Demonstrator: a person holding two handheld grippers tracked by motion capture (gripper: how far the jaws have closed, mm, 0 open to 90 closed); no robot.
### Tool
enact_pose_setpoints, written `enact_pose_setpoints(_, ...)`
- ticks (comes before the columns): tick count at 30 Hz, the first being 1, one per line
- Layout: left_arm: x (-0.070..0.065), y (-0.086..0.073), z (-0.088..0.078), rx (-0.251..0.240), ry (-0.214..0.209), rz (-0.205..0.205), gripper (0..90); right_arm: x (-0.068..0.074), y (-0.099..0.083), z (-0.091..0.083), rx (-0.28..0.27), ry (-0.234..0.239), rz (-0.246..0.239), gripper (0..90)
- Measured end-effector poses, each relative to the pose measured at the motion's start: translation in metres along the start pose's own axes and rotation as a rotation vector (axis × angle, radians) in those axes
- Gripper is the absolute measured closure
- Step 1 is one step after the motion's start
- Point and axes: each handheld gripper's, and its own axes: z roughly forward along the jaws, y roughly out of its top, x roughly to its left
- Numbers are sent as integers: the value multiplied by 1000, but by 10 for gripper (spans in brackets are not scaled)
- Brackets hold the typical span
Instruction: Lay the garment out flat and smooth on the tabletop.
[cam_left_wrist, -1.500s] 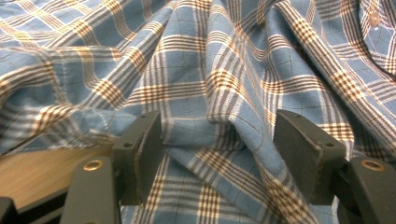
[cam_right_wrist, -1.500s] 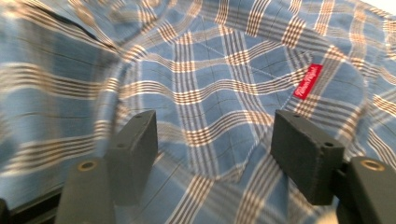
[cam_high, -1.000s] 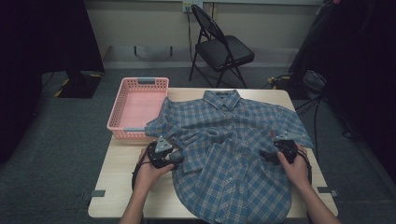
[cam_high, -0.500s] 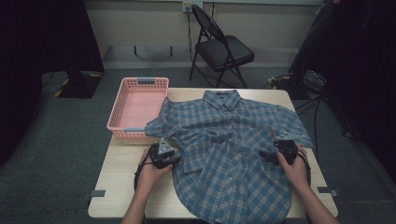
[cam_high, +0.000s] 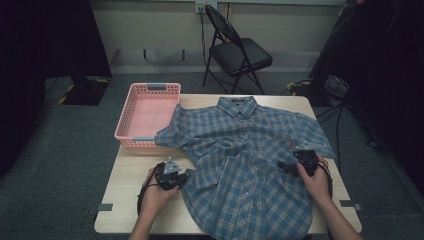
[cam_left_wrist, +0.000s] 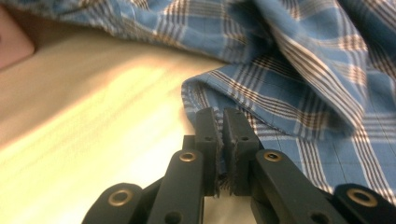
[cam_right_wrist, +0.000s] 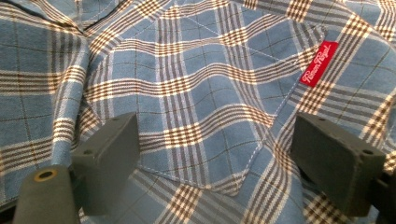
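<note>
A blue plaid shirt (cam_high: 250, 160) lies spread face up on the light wooden table (cam_high: 125, 210), collar toward the far side. My left gripper (cam_high: 186, 176) is at the shirt's left side edge. Its jaws have just been closing, and in the left gripper view my left gripper (cam_left_wrist: 220, 112) stands pressed together on the shirt's hem (cam_left_wrist: 196, 100). My right gripper (cam_high: 282, 165) rests on the shirt's right half. The right gripper view has my right gripper (cam_right_wrist: 215, 126) open wide over the chest pocket, close to its red label (cam_right_wrist: 319, 63).
A pink plastic basket (cam_high: 147, 112) stands at the table's far left corner, with one shirt sleeve touching its front rim. A black folding chair (cam_high: 240, 50) is on the floor beyond the table. Cables lie on the floor at the right.
My left gripper has shifted slightly toward the shirt's edge and its jaws have come together on the hem. The right hand and gripper have stayed in place.
</note>
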Motion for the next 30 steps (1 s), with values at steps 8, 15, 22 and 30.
enact_pose_setpoints(8,-20,-31,-32,-7,-6,-41,834,0,0,0,0,1,-1,148)
enact_pose_setpoints(15,-19,-8,-6,-63,-9,69,431,-1,0,0,0,3,-4,147)
enact_pose_setpoints(22,-11,5,16,-70,-38,67,604,-1,1,1,0,5,-6,147)
enact_pose_setpoints(30,-25,-10,-13,19,-77,-27,886,-1,2,2,1,5,-6,146)
